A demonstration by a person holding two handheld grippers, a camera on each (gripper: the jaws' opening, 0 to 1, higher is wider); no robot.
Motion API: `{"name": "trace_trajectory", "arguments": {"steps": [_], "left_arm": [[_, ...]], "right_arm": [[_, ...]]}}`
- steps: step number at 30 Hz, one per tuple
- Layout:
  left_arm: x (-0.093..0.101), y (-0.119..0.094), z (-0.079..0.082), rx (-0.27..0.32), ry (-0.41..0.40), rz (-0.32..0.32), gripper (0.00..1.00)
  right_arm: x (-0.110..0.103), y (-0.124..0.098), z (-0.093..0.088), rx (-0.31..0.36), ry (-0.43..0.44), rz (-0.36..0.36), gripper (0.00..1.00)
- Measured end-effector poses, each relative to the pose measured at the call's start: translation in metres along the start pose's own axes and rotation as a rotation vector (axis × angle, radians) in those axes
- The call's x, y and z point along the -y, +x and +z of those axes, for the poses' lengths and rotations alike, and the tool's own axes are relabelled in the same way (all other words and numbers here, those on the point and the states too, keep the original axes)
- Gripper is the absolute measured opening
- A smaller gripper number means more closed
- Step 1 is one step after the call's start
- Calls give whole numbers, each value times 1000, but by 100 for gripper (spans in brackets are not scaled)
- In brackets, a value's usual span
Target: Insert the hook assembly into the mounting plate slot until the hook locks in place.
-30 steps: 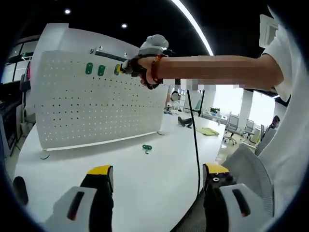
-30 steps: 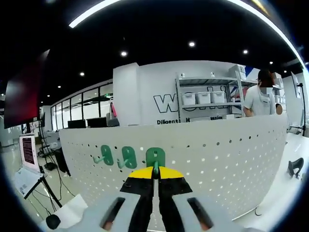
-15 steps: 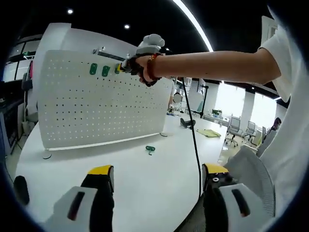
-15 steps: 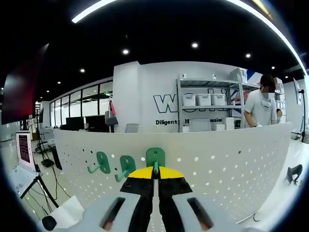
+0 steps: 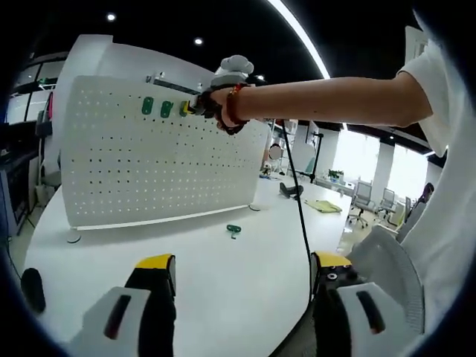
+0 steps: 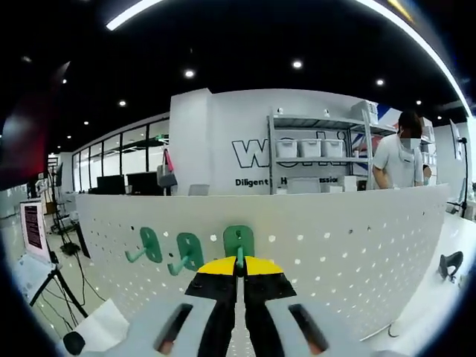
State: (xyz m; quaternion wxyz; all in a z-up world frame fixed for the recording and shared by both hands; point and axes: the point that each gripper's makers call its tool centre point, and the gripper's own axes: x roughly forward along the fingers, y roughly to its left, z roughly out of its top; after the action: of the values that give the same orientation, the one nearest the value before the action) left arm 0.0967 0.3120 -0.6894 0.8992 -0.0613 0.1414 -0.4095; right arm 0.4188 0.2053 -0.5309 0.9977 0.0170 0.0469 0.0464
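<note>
A white pegboard (image 5: pixel 149 163) stands upright on the white table (image 5: pixel 223 275). Two green hooks (image 5: pixel 147 105) (image 5: pixel 166 108) hang near its top edge. My right gripper (image 5: pixel 187 108), held by a hand, presses against the board just right of them. In the right gripper view, the right gripper (image 6: pixel 239 265) is shut on a third green hook (image 6: pixel 239 241), whose plate lies against the pegboard (image 6: pixel 335 253), beside the two mounted hooks (image 6: pixel 149 244) (image 6: pixel 187 249). Another green hook (image 5: pixel 234 230) lies loose on the table. My left gripper (image 5: pixel 242 271) hovers open over the table's near side.
A black cable (image 5: pixel 301 216) hangs from the right gripper down past the table edge. An office chair (image 5: pixel 387 253) sits at the right. A small black object (image 5: pixel 31 286) rests at the table's left. A person (image 6: pixel 401 152) stands by shelves behind the board.
Both views have shifted slightly with the hands. The right gripper stays shut on the hook at the board's top row; the left gripper remains open.
</note>
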Motion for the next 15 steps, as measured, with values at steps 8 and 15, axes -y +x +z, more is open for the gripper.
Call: {"name": "trace_trajectory", "arguments": {"steps": [8, 15], "left_arm": [[0, -2, -1, -2, -5, -4, 76], [-3, -5, -1, 2, -7, 5, 76]], "right_arm": [[1, 3, -6, -15, -1, -15, 1], [0, 5, -7, -7, 24, -35, 1]]}}
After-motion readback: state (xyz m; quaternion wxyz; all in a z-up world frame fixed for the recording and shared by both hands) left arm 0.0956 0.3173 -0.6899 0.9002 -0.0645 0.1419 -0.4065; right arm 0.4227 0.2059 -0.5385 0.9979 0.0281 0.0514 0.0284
